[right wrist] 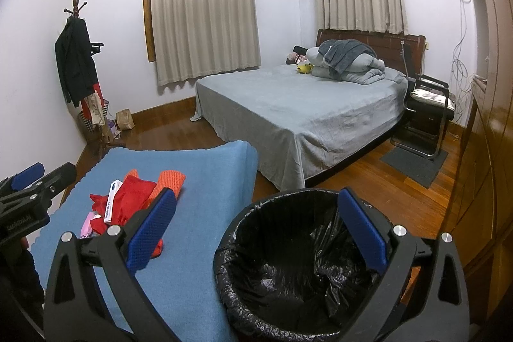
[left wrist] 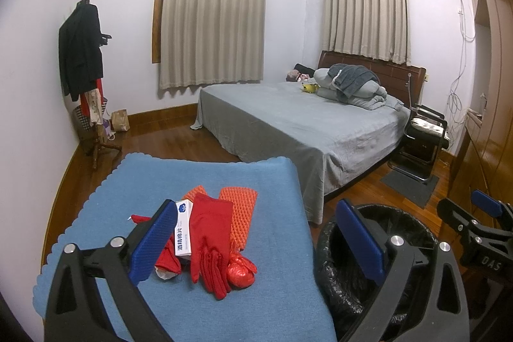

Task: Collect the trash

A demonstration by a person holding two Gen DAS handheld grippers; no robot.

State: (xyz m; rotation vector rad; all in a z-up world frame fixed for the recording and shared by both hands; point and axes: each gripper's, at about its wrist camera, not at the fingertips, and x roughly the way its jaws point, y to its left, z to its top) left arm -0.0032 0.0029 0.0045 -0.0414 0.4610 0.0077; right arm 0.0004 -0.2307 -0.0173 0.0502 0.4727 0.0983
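We've got both grippers, left gripper point(left wrist: 256, 239) and right gripper point(right wrist: 256, 229), spread wide and empty. Trash pile mid-mat point(left wrist: 128, 181): floppy red glove point(left wrist: 210, 233) looks light, so pinch its cuff. Bin point(right wrist: 256, 213) sits beside.

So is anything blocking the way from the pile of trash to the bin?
Nothing visible does. The trash pile lies on the blue cloth, and the black-lined bin stands open right beside the cloth's edge. Both the left gripper and right gripper are open and empty.
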